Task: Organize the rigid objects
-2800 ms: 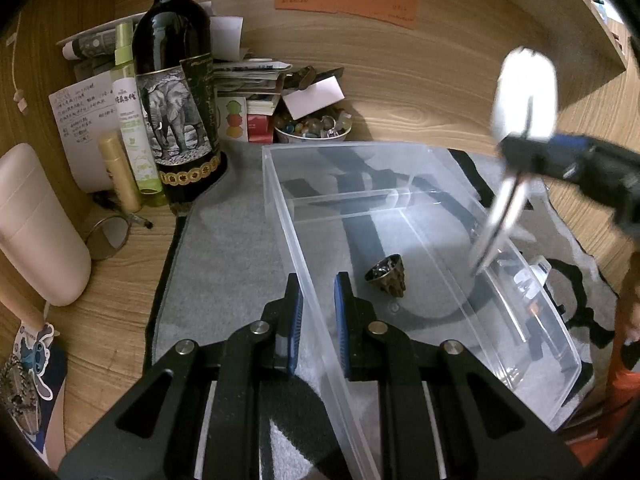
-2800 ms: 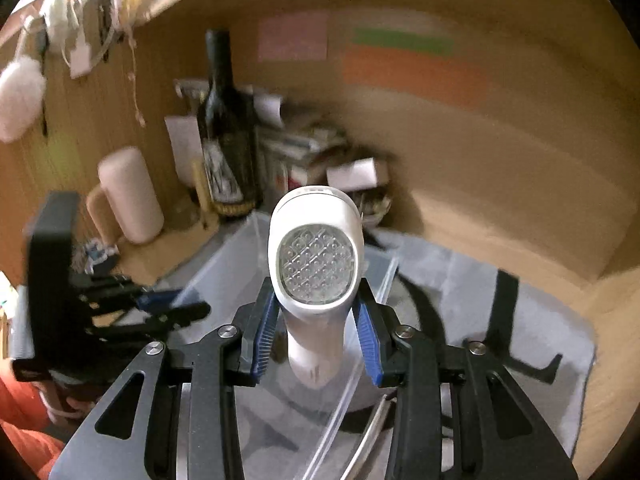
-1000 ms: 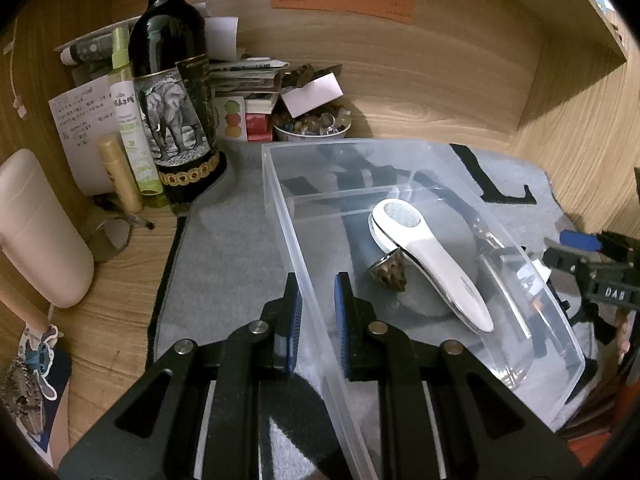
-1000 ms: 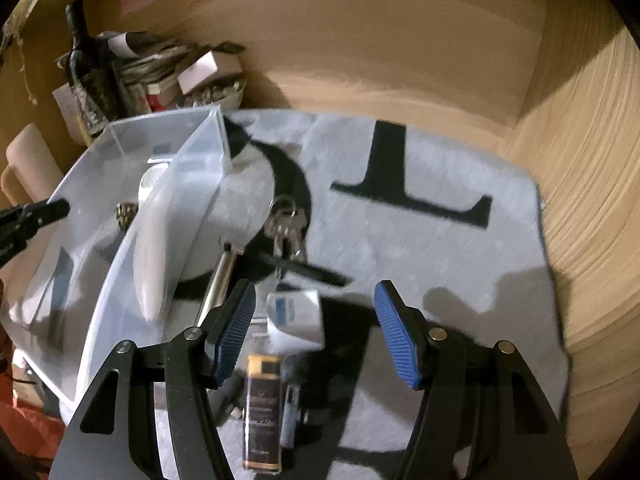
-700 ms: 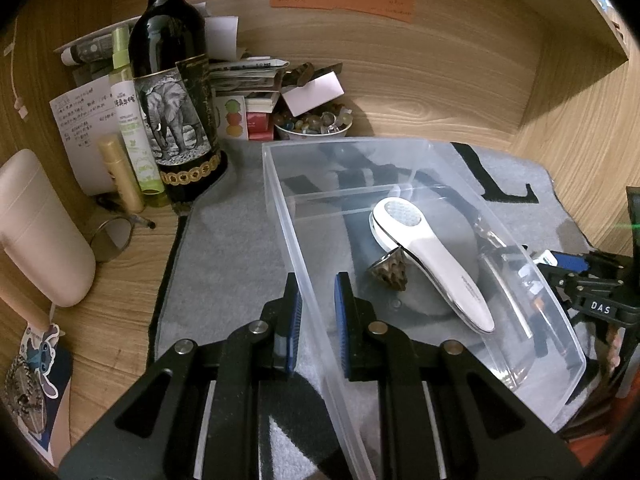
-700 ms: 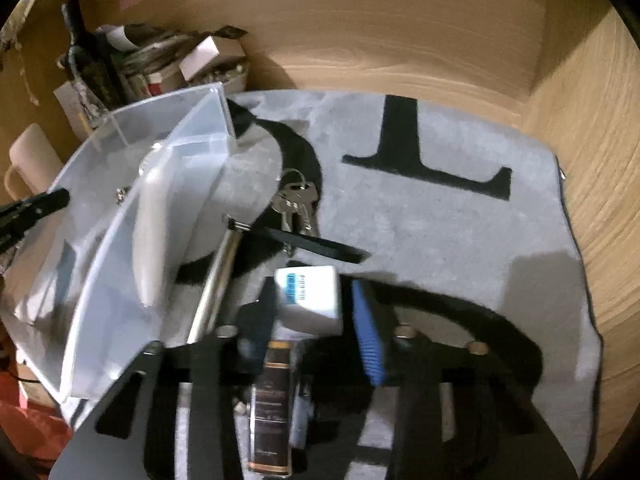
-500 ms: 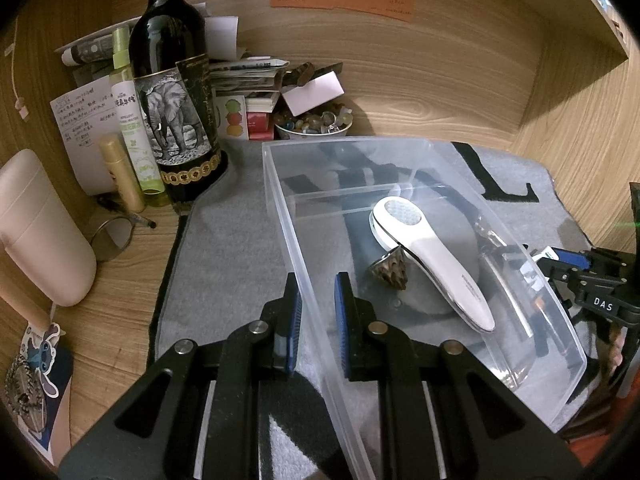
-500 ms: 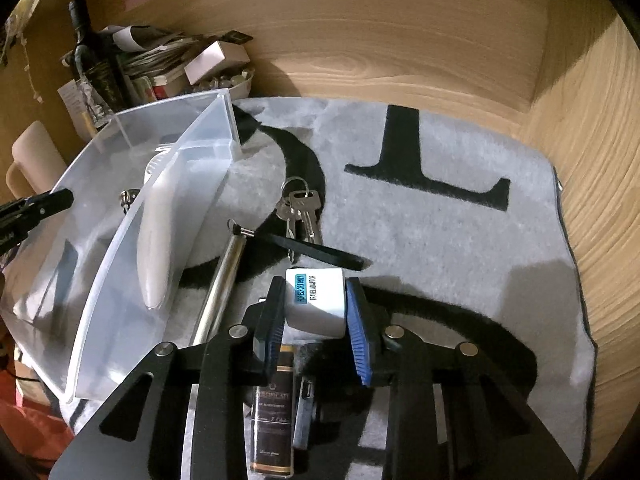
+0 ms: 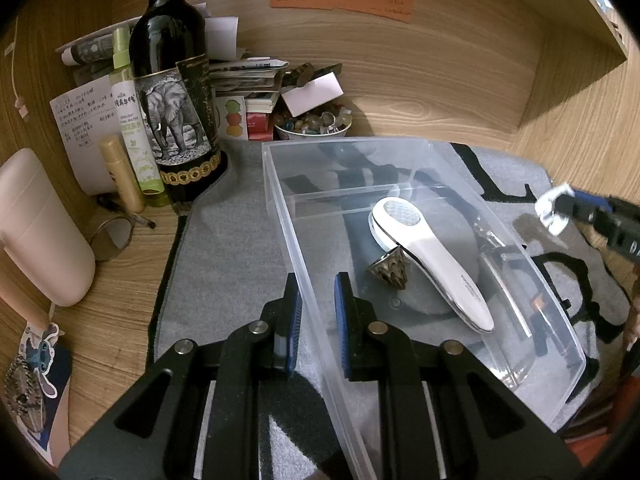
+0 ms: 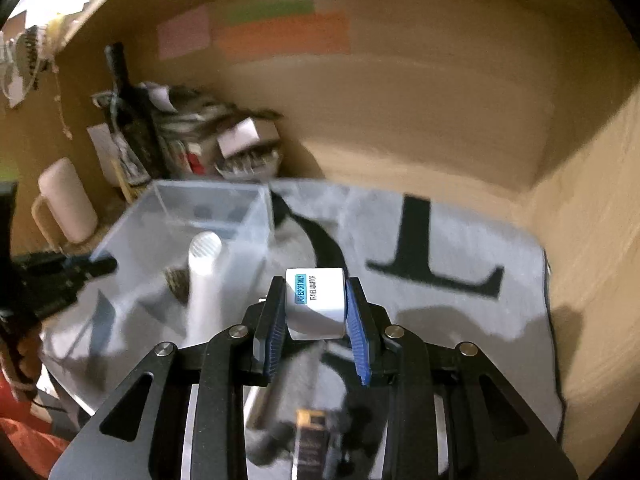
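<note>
Right tool carrying a white adapter; left tool pinching the bin wall.

Right tool (image 10: 316, 320) is gripping a white travel adapter (image 10: 316, 300) between its blue pads, raised above the grey mat (image 10: 460, 248), just right of the clear plastic bin (image 9: 536, 276). Left tool (image 9: 316, 320) is clamping the bin's near left wall. Inside the bin a white handheld device (image 9: 428, 252) is lying diagonally, touching a small brass cone (image 9: 390, 270). Farther back on the bench (image 9: 120, 280), a wine bottle (image 9: 172, 92) is standing upright.
</note>
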`<state>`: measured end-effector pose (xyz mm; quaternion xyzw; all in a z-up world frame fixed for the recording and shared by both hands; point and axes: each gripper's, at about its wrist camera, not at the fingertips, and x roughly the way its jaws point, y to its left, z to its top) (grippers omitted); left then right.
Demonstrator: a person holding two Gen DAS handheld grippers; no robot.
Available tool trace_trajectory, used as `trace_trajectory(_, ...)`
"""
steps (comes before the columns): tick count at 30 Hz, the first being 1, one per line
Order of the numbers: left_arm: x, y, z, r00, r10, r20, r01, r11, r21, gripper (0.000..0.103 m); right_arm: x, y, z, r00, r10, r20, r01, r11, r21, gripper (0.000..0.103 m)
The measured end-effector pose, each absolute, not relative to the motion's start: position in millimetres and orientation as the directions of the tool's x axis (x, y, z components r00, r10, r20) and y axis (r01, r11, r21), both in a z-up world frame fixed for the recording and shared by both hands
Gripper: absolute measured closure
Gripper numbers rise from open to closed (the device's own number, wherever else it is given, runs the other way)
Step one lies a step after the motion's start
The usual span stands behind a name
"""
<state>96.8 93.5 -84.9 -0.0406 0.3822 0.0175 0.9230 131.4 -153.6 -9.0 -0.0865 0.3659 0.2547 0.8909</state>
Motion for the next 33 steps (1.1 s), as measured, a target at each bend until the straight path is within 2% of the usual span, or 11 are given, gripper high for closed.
trace_trajectory(10, 97, 93, -84, 0.707, -0.004, -0.707, -0.060, 0.996, -0.065, 0.088, 125, -106, 8, 0.563, 0.506, -0.653, -0.641, 0.767, 0.043, 0.076)
trace_trajectory(19, 97, 94, -84, 0.711, -0.018, -0.703, -0.055, 0.995, -0.081, 0.088, 116, -54, -25, 0.433, 0.504, -0.747, -0.750, 0.661, 0.011, 0.076)
trace_trajectory(28, 96, 97, -85, 0.714, -0.029, -0.700, -0.046, 0.995, -0.088, 0.088, 118, -44, -41, 0.374, 0.472, -0.798, -0.763, 0.646, 0.024, 0.076)
trace_trajectory(31, 96, 96, -85, 0.714, -0.027, -0.700, -0.048, 0.995, -0.087, 0.088, 118, -46, -36, 0.378, 0.489, -0.786, -0.764, 0.644, 0.034, 0.065)
trace_trajectory(33, 96, 97, -85, 0.714, -0.027, -0.700, -0.048, 0.995, -0.088, 0.088, 116, -48, -31, 0.408, 0.493, -0.768, -0.758, 0.651, 0.015, 0.062)
